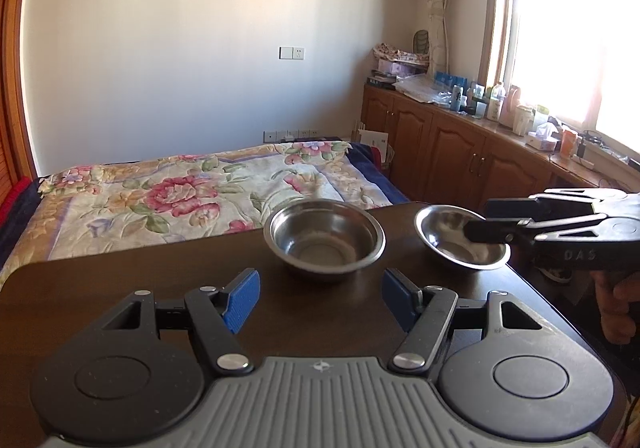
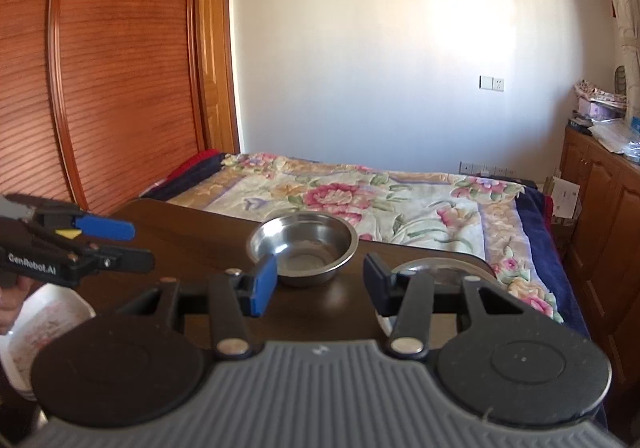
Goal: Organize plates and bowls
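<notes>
Left wrist view: left hand-held gripper (image 1: 320, 300) open, empty; steel bowl (image 1: 325, 235) on the dark counter (image 1: 120, 288) at 12 o'clock, just beyond its tips. Second bowl (image 1: 460, 240) at 2 o'clock; right hand-held gripper (image 1: 486, 234) over it, jaws apart, grip unclear. White dish (image 2: 44, 312) at 9 o'clock in right wrist view. Floral bed (image 1: 200, 191) behind, cabinets (image 1: 460, 155) under window (image 1: 568, 39)
</notes>
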